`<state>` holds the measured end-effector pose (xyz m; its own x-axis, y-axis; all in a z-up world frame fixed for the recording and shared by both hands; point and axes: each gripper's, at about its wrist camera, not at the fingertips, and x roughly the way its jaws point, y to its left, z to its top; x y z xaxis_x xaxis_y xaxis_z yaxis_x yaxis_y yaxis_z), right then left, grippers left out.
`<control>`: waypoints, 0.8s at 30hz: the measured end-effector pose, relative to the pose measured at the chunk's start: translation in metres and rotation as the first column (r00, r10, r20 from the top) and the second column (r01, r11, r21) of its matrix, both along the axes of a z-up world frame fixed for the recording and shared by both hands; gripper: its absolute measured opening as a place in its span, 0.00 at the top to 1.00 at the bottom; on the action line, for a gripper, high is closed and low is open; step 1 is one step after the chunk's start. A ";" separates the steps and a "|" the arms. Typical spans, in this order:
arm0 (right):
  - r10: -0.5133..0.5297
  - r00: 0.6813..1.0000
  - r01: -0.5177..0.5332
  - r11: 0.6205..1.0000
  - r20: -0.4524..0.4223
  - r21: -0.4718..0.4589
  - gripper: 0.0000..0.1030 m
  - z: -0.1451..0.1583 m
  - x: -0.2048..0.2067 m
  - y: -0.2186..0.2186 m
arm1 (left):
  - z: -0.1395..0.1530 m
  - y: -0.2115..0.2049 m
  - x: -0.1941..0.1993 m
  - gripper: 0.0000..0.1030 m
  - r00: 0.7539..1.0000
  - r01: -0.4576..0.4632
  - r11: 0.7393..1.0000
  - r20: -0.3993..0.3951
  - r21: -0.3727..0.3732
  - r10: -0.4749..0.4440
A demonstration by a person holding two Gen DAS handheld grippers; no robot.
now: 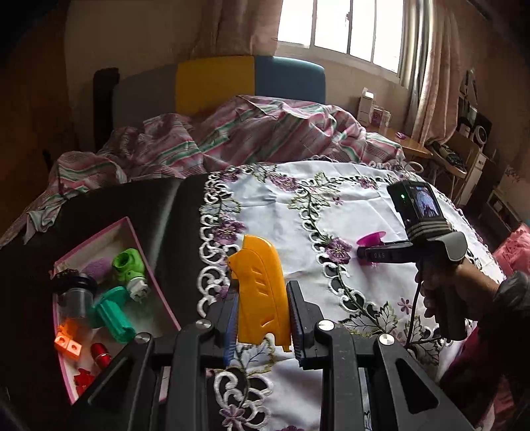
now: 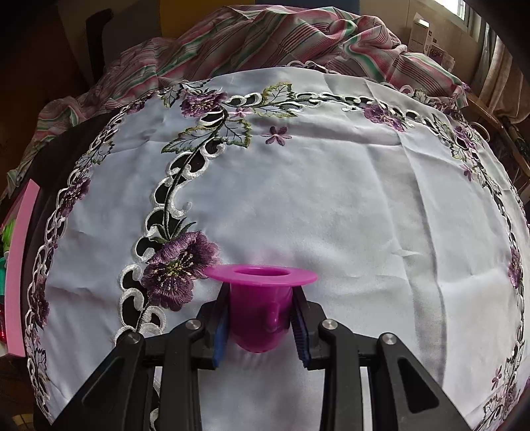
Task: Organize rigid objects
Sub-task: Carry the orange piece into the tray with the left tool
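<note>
Two grippers: we carry one piece each.
Left gripper [image 1: 261,318]: pinching yellow cover [image 1: 260,298], right of box [image 1: 149,265], for dropping in.
Right gripper [image 2: 261,318]: fingers pressed on magenta cup [image 2: 260,298], farther right of box.

White embroidered cloth with purple flowers [image 2: 331,199] covers dark surface [image 1: 132,205]. Rumpled pink-and-green striped bedsheet [image 1: 232,132] behind. Yellow-and-blue headboard [image 1: 232,83] below curtained window [image 1: 341,30].
</note>
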<state>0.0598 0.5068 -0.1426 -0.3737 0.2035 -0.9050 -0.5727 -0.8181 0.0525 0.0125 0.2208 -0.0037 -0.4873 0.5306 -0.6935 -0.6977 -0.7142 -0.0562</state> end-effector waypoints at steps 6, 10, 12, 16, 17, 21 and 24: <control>0.012 1.000 -0.012 1.000 0.003 0.020 0.69 0.000 -0.001 -0.003 | 0.001 -0.029 -0.010 0.74 0.998 -0.070 0.998 0.003 -0.004 0.070; 0.019 1.000 -0.019 0.999 0.004 0.029 0.69 0.000 -0.001 -0.004 | -0.005 -0.046 -0.020 0.74 0.992 -0.128 0.992 0.022 -0.012 0.128; 0.023 1.000 -0.023 0.999 0.006 0.034 0.69 0.000 -0.002 -0.004 | -0.008 -0.055 -0.025 0.74 0.987 -0.155 0.988 0.032 -0.018 0.156; 0.026 1.000 -0.027 0.999 0.007 0.040 0.69 0.000 -0.002 -0.004 | -0.015 -0.071 -0.032 0.74 0.979 -0.196 0.980 0.049 -0.024 0.197; 0.028 1.000 -0.028 0.999 0.008 0.043 0.69 0.000 -0.002 -0.005 | -0.017 -0.074 -0.034 0.74 0.977 -0.205 0.978 0.050 -0.026 0.206; 0.030 1.000 -0.030 0.998 0.010 0.049 0.69 0.000 -0.002 -0.006 | -0.025 -0.082 -0.040 0.74 0.972 -0.222 0.974 0.071 -0.032 0.224; 0.035 0.999 -0.036 0.998 0.013 0.054 0.69 0.000 -0.003 -0.007 | -0.033 -0.088 -0.045 0.74 0.967 -0.234 0.972 0.099 -0.038 0.237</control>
<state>0.0571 0.5002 -0.1425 -0.3706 0.2394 -0.8974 -0.5435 -0.8394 0.0004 -0.0322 0.1325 -0.0370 -0.5222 0.3908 -0.7580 -0.5013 -0.8597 -0.0979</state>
